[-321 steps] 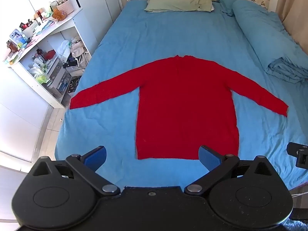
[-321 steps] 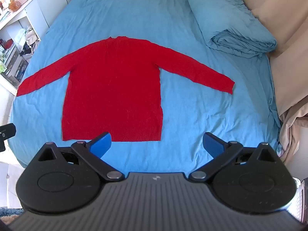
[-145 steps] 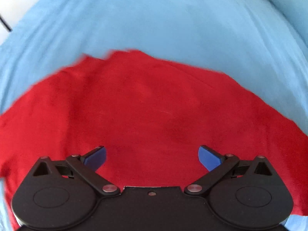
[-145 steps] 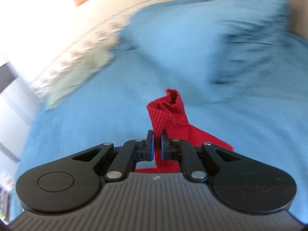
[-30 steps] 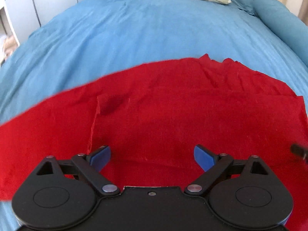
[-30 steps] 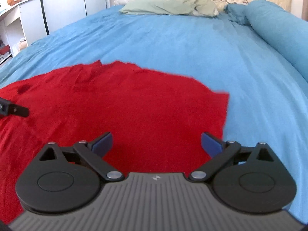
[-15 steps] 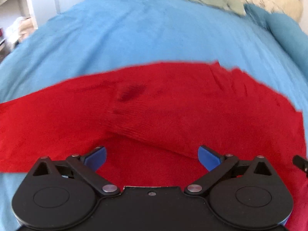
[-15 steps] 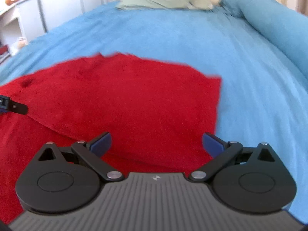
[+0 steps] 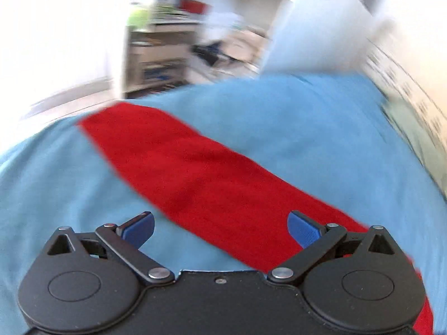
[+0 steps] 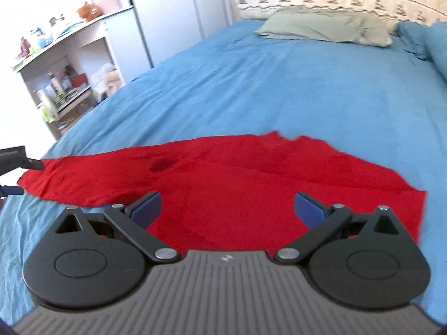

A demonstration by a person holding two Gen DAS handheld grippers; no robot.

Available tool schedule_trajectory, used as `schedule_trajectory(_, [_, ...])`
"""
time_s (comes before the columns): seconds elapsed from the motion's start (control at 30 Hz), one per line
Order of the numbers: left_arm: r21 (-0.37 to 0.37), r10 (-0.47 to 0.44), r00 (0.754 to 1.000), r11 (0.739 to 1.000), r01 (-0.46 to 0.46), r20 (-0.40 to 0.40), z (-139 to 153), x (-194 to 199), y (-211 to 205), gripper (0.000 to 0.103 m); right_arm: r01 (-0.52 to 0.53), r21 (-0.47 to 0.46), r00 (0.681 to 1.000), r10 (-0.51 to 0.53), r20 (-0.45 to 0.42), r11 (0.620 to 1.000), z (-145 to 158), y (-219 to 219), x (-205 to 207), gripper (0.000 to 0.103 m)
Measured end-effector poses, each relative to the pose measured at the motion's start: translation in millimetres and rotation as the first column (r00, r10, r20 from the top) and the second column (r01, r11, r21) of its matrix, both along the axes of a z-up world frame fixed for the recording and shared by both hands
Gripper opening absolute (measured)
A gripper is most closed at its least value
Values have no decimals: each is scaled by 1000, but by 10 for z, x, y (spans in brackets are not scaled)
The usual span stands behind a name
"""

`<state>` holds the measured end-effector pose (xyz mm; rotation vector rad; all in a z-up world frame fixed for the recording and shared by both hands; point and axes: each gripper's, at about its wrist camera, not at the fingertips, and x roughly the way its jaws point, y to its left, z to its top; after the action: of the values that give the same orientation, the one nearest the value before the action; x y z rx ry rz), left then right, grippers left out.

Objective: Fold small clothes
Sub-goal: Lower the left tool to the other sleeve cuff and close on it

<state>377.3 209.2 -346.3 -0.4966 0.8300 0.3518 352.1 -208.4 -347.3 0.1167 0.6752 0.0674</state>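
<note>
One red knitted long-sleeved sweater (image 10: 251,184) lies flat on the blue bedsheet (image 10: 293,89), its one outstretched sleeve (image 9: 195,167) running toward the bed's edge. The left gripper (image 9: 220,223) hangs over that sleeve with jaws spread apart, holding nothing. The right gripper (image 10: 227,206) hovers above the sweater's body, jaws likewise wide and empty. One pale green pillow (image 10: 321,26) rests by the headboard; one cluttered white shelf unit (image 10: 64,75) stands beside the bed.

Black left claw (image 9: 220,227) and right claw (image 10: 226,209), blue-padded fingers (image 9: 138,229) (silver pivot screws), ribbed grey housing.
</note>
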Motion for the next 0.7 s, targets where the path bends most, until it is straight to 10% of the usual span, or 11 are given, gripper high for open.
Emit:
schedule_trajectory(0.37, [-74, 171, 981, 984, -165, 89, -358, 112, 1084, 80, -115, -47, 992, 112, -56, 992, -411, 945, 315, 103])
schedule_trajectory(0.7, [17, 222, 971, 974, -224, 91, -405, 251, 1305, 15, -91, -41, 994, 88, -68, 995, -663, 1186, 528, 103])
